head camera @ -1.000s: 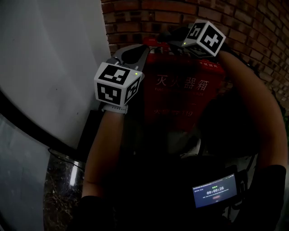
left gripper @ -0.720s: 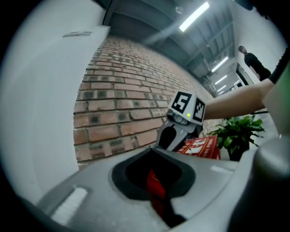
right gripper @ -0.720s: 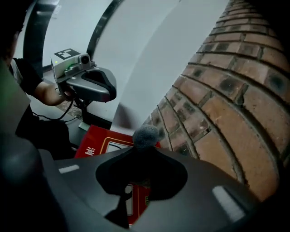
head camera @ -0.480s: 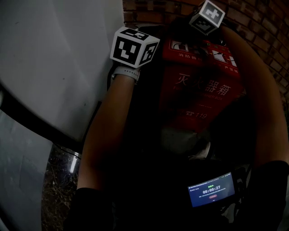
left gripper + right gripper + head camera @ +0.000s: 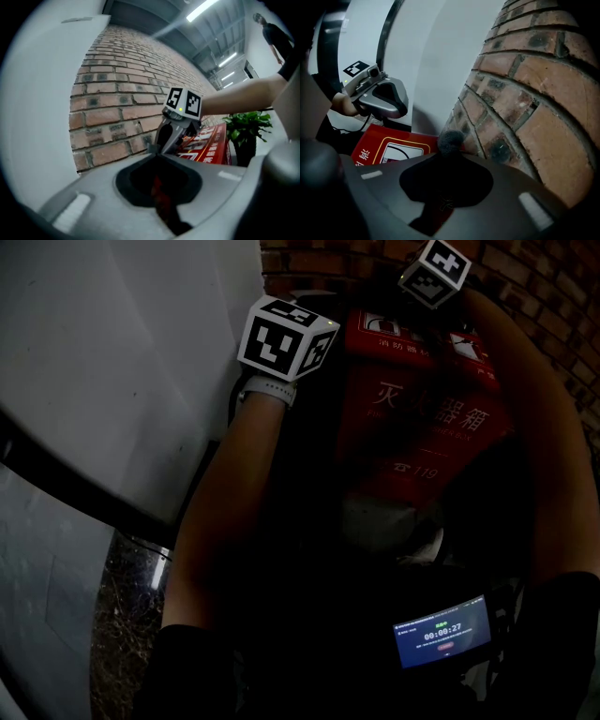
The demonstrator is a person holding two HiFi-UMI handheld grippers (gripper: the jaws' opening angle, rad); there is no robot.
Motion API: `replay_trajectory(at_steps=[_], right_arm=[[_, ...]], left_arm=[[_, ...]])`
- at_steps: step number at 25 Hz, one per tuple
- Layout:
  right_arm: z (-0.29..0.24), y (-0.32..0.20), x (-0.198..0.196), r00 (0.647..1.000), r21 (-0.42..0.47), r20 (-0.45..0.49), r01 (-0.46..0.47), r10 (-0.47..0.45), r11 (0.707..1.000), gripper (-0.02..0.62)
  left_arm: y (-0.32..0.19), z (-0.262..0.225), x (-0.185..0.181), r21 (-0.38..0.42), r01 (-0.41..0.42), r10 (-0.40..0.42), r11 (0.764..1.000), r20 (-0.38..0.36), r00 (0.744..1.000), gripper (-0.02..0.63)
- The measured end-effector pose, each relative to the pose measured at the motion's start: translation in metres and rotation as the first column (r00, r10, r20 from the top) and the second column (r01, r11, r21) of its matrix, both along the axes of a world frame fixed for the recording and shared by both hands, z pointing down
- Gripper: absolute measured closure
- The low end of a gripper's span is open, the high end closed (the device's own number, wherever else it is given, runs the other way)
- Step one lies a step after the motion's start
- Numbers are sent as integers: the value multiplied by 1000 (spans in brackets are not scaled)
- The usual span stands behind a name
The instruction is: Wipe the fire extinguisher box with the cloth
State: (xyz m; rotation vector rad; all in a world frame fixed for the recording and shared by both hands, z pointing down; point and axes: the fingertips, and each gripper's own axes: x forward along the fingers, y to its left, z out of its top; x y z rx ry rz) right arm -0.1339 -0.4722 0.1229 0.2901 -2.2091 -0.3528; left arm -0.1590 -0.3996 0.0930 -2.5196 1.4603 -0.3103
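The red fire extinguisher box (image 5: 422, 418) stands against a brick wall, white characters on its front. My right gripper (image 5: 450, 149) is at the box's top back edge, by the bricks, shut on a dark grey cloth (image 5: 450, 139) whose fuzzy tuft sticks out past its tips. Its marker cube (image 5: 436, 273) shows at the top of the head view. My left gripper (image 5: 157, 155) is over the box's left top corner, jaws together with nothing seen between the tips. Its cube (image 5: 286, 338) hides its jaws in the head view. The box top (image 5: 208, 145) shows beyond it.
The brick wall (image 5: 525, 296) runs behind and to the right of the box. A white curved wall (image 5: 122, 381) closes the left side. A potted plant (image 5: 248, 129) stands past the box. A lit screen (image 5: 442, 632) hangs at my chest. Something pale (image 5: 380, 521) lies below the box front.
Over the last second both grippers moved up and back toward the box's top by the wall. Since half a second ago they have barely shifted.
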Motion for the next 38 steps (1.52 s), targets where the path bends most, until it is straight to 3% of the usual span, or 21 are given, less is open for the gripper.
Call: replay_trajectory(at_steps=[8,19,24,33,38], right_arm=[[14,48,6,996,-117,0,84,-85,990,541],[8,129,-2,972,-90,-48,224,-229,970,541],[7,148,4,962,-47,-77,260,-263,965,540],[-41,96,48,992,88,-32,124,-122,988,540],[-50,48,71,999,188,-29,23,-18,982,540]], left_arm=[[19,-7,10,1,18,-18,1000,18,1000,603],[41,-23,16,11,43,-42,999,-37,998,603],[52,-30,27,14,38,-38,999,-18,999,603],[52,-53,36,42,25,-26,999,19,999,603],[27,-53,47,13,13,-14,1000,58,998,603]])
